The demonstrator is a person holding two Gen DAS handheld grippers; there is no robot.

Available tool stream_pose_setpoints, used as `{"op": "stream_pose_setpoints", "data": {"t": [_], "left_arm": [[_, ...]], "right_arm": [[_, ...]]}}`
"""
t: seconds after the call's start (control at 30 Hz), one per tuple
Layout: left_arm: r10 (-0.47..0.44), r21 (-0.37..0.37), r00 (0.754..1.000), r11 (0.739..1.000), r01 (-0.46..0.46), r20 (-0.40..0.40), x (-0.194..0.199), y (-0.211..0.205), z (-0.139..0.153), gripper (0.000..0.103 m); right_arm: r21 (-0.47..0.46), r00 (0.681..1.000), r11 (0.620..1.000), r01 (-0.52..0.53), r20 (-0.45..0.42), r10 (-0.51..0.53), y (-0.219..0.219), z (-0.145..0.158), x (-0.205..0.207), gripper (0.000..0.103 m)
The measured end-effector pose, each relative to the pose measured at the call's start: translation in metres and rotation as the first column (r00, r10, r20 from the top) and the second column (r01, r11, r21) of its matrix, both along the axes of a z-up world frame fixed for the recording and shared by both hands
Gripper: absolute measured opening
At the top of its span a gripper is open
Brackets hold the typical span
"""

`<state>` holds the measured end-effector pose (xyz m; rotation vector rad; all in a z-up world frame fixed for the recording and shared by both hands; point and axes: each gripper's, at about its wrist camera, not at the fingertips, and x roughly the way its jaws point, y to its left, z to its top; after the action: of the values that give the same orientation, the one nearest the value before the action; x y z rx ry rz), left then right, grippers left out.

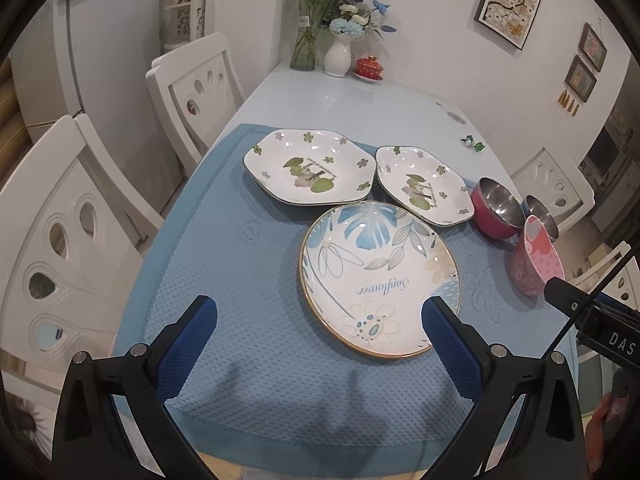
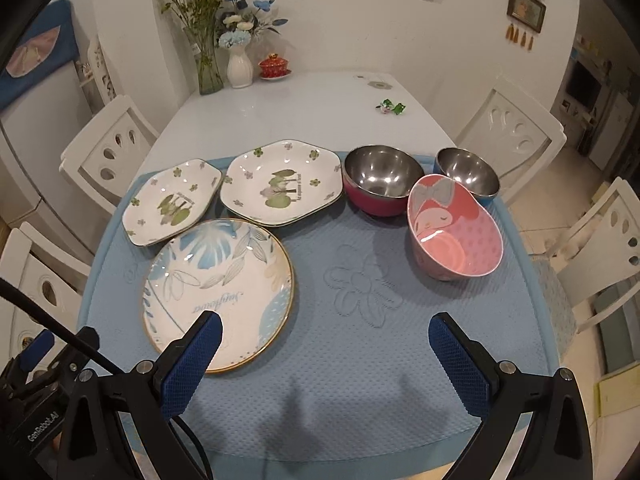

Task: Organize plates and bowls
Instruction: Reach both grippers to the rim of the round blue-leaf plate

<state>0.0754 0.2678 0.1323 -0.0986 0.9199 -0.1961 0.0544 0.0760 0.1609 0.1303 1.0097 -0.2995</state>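
Hovering over the near mat point(image 2: 360, 360), your left tool point(image 1: 320, 332) and right tool point(image 2: 326, 344) both gape wide, empty. On the tabletop point(image 2: 300, 100), round plate point(image 2: 218, 292) near left, two hexagonal plates point(image 2: 170, 204) point(image 2: 280, 184) behind it, touching. Right: pink bowl point(image 2: 456, 236) tilted, two steel bowls point(image 2: 380, 184) point(image 2: 466, 174) beyond.

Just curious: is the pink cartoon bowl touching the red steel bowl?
Apart. The right wrist view shows blue mat between the pink cartoon bowl and the red steel bowl.
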Motion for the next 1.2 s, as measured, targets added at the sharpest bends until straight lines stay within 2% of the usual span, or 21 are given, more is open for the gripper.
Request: {"op": "stream_pose_setpoints", "data": {"t": [0.17, 0.6, 1.07, 1.2], "left_arm": [[0.002, 0.053, 1.0, 0.999, -0.003, 0.007, 0.001, -0.005, -0.003, 0.102], [0.009, 0.051, 0.999, 0.999, -0.007, -0.035, 0.004, -0.005, -0.011, 0.102], [0.009, 0.069, 0.999, 0.998, -0.007, -0.039, 0.009, -0.003, -0.017, 0.102], [-0.017, 0.052, 0.999, 0.998, 0.019, -0.043, 0.019, 0.0, -0.025, 0.102]], "right_arm": [[0.023, 0.999, 0.999, -0.025, -0.033, 0.026, 0.002, -0.01, 0.003, 0.103], [0.063, 0.996, 0.997, -0.039, -0.082, 0.044, 0.005, -0.028, 0.01, 0.103], [0.101, 0.994, 0.994, -0.032, -0.106, 0.042, 0.003, -0.04, 0.014, 0.103], [0.112, 0.993, 0.993, -0.038, -0.108, 0.05, 0.001, -0.046, 0.02, 0.103]]}}
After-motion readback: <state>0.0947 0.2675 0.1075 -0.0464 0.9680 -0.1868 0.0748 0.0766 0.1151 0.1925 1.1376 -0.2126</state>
